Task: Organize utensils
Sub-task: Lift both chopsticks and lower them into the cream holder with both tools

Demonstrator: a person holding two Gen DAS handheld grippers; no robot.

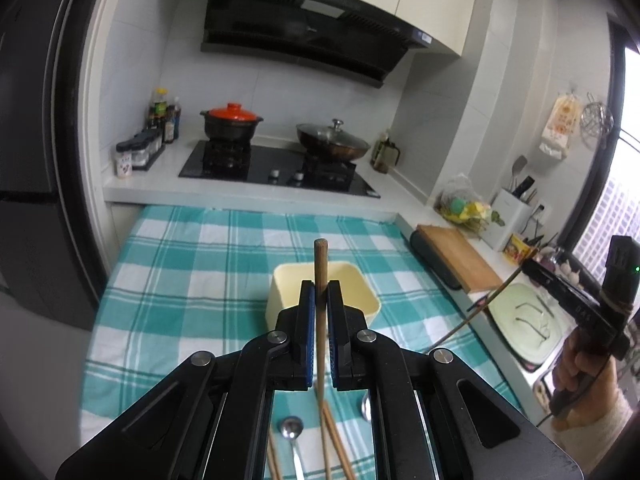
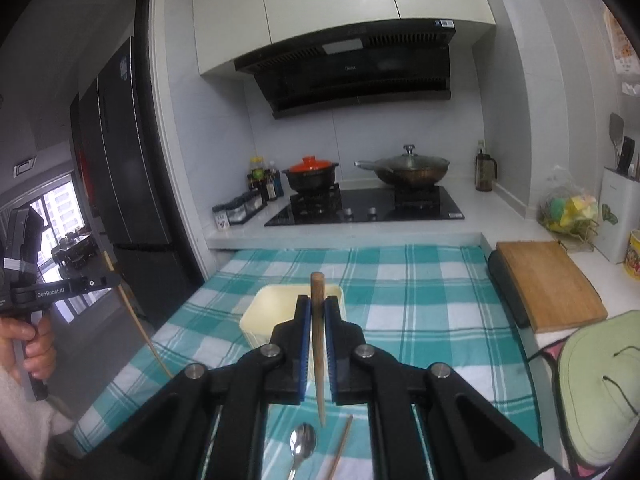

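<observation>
— What have your tools got?
— My left tool (image 1: 320, 292) grips one wooden chopstick (image 1: 321, 280) upright; my right tool (image 2: 316, 308) pinches another chopstick (image 2: 318, 320).
— And the rest?
— Both hover before the cream bin (image 1: 280, 296); spoons (image 1: 291, 432) and chopsticks lie on the checked table (image 1: 180, 264).

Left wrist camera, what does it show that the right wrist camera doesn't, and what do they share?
Only the left wrist view shows the hanging wire strainer and several loose chopsticks on the cloth. Only the right wrist view shows the doorway into a dining room and the tall black fridge. Both show a chopstick clamped in that camera's own gripper, left and right, the cream bin, the checked cloth and the stove.
</observation>
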